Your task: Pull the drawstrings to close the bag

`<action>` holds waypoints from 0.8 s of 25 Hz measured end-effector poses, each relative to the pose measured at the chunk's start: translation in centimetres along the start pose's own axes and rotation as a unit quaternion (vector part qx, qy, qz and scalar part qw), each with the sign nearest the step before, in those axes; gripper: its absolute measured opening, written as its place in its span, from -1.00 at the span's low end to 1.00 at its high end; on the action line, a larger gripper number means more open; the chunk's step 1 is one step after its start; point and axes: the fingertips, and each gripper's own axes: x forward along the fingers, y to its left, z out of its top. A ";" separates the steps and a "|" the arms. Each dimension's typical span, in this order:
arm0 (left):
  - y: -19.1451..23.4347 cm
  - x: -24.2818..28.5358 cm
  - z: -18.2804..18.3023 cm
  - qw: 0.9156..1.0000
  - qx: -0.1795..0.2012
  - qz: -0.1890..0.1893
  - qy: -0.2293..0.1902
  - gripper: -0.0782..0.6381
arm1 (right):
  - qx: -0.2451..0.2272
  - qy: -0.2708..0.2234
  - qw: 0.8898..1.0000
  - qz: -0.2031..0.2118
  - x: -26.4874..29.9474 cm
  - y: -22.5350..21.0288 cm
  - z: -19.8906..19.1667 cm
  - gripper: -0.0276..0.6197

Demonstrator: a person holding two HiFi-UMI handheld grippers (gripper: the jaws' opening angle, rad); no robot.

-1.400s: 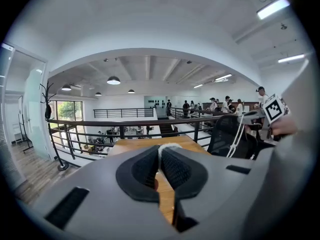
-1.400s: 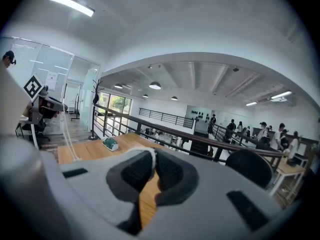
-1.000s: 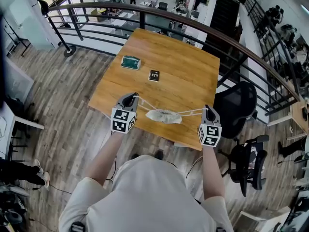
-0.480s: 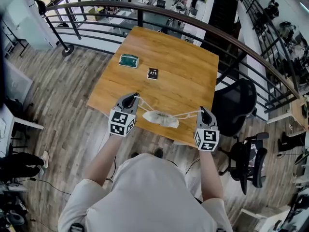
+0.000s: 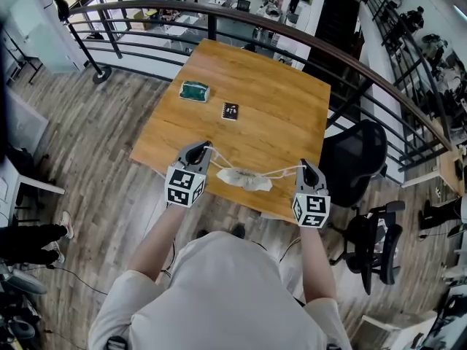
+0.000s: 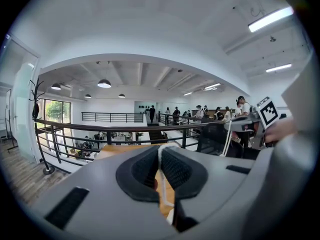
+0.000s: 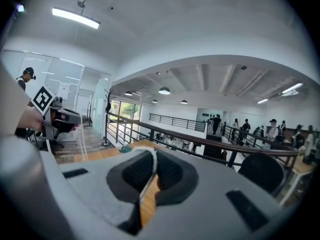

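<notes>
The bag (image 5: 244, 179) lay over the desk (image 5: 277, 115) close to its near edge, about midway along it. The left gripper (image 5: 203, 147) stood left of the bag, inside the near-left corner; the right gripper (image 5: 304, 166) stood right of it, at the right edge near the near-right corner. The drawstrings (image 5: 281, 171) ran from the bag out to both grippers. A small box (image 5: 195, 91) sat towards the far-left corner, a small card (image 5: 230, 111) just right of and nearer than it. A railing (image 5: 292, 39) ran behind the far edge; a chair (image 5: 357, 159) stood beyond the right edge.
</notes>
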 end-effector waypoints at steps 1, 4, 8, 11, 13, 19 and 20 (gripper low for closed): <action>0.0 0.0 0.0 1.000 0.000 0.000 0.000 -0.79 | -0.001 -0.001 1.000 0.001 0.0 0.0 0.1 -0.91; -0.2 0.2 0.0 1.000 0.002 0.001 0.000 -0.79 | -0.002 -0.004 1.000 0.003 0.2 0.0 0.2 -0.91; -0.2 0.5 0.1 1.000 0.004 0.001 -0.002 -0.80 | -0.001 -0.005 1.000 0.002 0.4 -0.4 -0.1 -0.91; -0.3 0.6 0.2 1.000 0.003 0.000 -0.004 -0.80 | -0.002 -0.007 1.000 0.002 0.4 -0.5 0.0 -0.91; -0.4 0.5 0.4 1.000 -0.002 -0.003 -0.004 -0.80 | 0.000 -0.008 1.000 0.000 0.2 -0.6 0.2 -0.91; -0.5 0.6 0.5 1.000 -0.001 -0.003 -0.005 -0.80 | 0.006 -0.011 1.000 -0.003 0.2 -0.9 0.2 -0.91; -0.5 0.6 0.5 1.000 -0.003 -0.003 -0.005 -0.80 | 0.007 -0.012 1.000 -0.004 0.1 -0.9 0.3 -0.91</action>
